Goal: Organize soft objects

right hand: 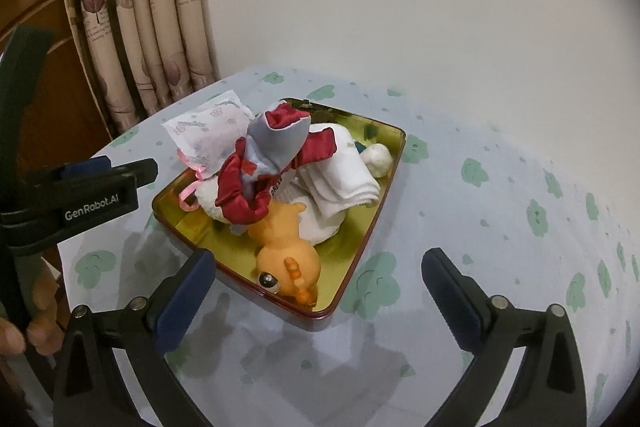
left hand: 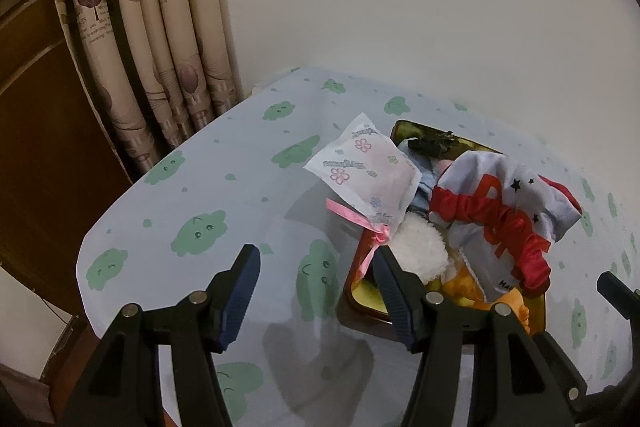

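A gold tin tray (right hand: 372, 227) with a red rim holds soft things: an orange plush toy (right hand: 288, 259), a folded white cloth (right hand: 344, 179), a grey and red fabric pouch (right hand: 276, 143) and a white flowered sachet (right hand: 208, 127) with a pink ribbon, which leans over the tray's far left rim. In the left wrist view the sachet (left hand: 360, 171), the pouch (left hand: 500, 211) and a white pom-pom (left hand: 420, 251) show. My left gripper (left hand: 316, 291) is open and empty, beside the tray's left rim (left hand: 352, 307). My right gripper (right hand: 320, 291) is open and empty, above the tray's near corner.
The tray stands on a table with a pale blue cloth with green cloud prints (right hand: 520, 227). Beige patterned curtains (left hand: 152, 47) and a brown wooden door (left hand: 36, 147) are at the far left. A white wall is behind the table.
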`<state>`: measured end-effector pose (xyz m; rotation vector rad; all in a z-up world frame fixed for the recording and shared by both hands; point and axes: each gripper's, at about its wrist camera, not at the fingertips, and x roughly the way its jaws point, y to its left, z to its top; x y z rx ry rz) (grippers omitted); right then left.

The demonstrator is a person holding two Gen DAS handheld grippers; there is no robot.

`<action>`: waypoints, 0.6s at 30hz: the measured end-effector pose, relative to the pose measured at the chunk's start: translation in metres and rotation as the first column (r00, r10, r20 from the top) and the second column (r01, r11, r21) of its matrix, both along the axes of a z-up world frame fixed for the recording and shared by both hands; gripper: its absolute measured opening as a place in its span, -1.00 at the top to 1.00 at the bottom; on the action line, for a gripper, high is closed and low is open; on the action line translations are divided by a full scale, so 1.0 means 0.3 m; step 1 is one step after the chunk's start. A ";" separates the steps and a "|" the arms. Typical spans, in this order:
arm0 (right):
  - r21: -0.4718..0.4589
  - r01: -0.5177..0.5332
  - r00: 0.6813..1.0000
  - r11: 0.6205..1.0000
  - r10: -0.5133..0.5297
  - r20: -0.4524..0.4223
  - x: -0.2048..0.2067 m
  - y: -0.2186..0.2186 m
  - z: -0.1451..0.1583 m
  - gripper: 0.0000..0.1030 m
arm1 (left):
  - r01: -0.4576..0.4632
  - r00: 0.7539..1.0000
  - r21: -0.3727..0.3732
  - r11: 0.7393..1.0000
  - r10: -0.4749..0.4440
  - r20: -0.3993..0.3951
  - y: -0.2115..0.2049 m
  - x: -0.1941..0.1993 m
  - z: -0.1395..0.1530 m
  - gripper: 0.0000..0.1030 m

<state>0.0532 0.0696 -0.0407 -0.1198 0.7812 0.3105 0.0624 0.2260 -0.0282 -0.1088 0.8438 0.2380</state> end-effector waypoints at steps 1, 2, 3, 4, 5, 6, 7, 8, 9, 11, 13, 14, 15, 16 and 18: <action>0.001 0.001 1.000 1.000 -0.001 -0.003 0.001 -0.001 -0.002 -0.99 | 0.000 1.000 0.000 1.000 0.000 -0.001 0.001 0.001 -0.002 -0.17; 0.004 0.001 1.000 1.000 -0.001 -0.005 0.000 -0.001 -0.001 -0.99 | -0.002 1.000 0.000 1.000 0.002 -0.003 -0.001 0.001 -0.002 -0.17; 0.005 0.001 1.000 1.000 -0.001 -0.007 -0.001 0.000 -0.002 -0.99 | -0.003 1.000 0.000 1.000 0.003 -0.005 0.000 0.002 -0.004 -0.17; 0.007 0.001 1.000 1.000 -0.001 -0.011 0.000 0.000 -0.004 -0.99 | -0.004 1.000 -0.002 1.000 0.004 -0.005 0.000 0.002 -0.004 -0.17; 0.009 0.002 1.000 1.000 -0.001 -0.017 0.001 -0.001 -0.006 -0.99 | -0.002 1.000 -0.005 1.000 0.002 -0.003 0.000 0.001 -0.003 -0.17; 0.013 0.002 1.000 1.000 -0.002 -0.021 0.002 -0.002 -0.008 -0.99 | 0.000 1.000 -0.006 1.000 0.000 -0.002 -0.001 0.001 -0.002 -0.17; 0.015 0.001 1.000 1.000 -0.001 -0.024 0.002 -0.002 -0.009 -0.99 | 0.000 1.000 -0.006 1.000 0.000 -0.002 -0.003 0.000 -0.002 -0.17; 0.014 0.002 1.000 1.000 -0.001 -0.026 0.002 -0.001 -0.011 -0.99 | -0.001 1.000 -0.004 1.000 0.001 -0.002 -0.003 0.000 -0.003 -0.17; 0.013 0.002 1.000 1.000 -0.002 -0.025 0.002 -0.001 -0.011 -0.99 | 0.000 1.000 -0.003 1.000 0.000 -0.002 -0.004 0.000 -0.003 -0.17; 0.015 0.002 1.000 1.000 -0.002 -0.024 0.002 -0.001 -0.012 -0.99 | 0.000 1.000 -0.006 1.000 0.000 -0.002 -0.002 0.000 -0.003 -0.17; 0.015 0.001 1.000 1.000 -0.001 -0.025 0.002 0.000 -0.014 -0.99 | -0.001 1.000 -0.011 1.000 0.001 -0.002 0.000 -0.001 -0.003 -0.17; 0.018 0.001 1.000 1.000 0.000 -0.028 0.002 0.000 -0.015 -0.99 | -0.002 1.000 -0.012 1.000 0.002 -0.002 0.002 -0.001 -0.002 -0.17; 0.022 0.000 0.999 1.000 0.001 -0.032 0.002 0.000 -0.017 -0.99 | -0.004 1.000 -0.012 1.000 0.004 -0.003 0.005 -0.001 -0.002 -0.17; 0.023 0.002 0.999 1.000 -0.001 -0.035 0.002 0.000 -0.019 -0.99 | -0.005 1.000 -0.012 1.000 0.005 -0.003 0.004 0.001 -0.002 -0.17; 0.022 0.001 0.999 1.000 -0.001 -0.037 0.002 0.003 -0.022 -0.99 | -0.006 1.000 -0.013 1.000 0.006 -0.006 0.006 0.001 -0.003 -0.17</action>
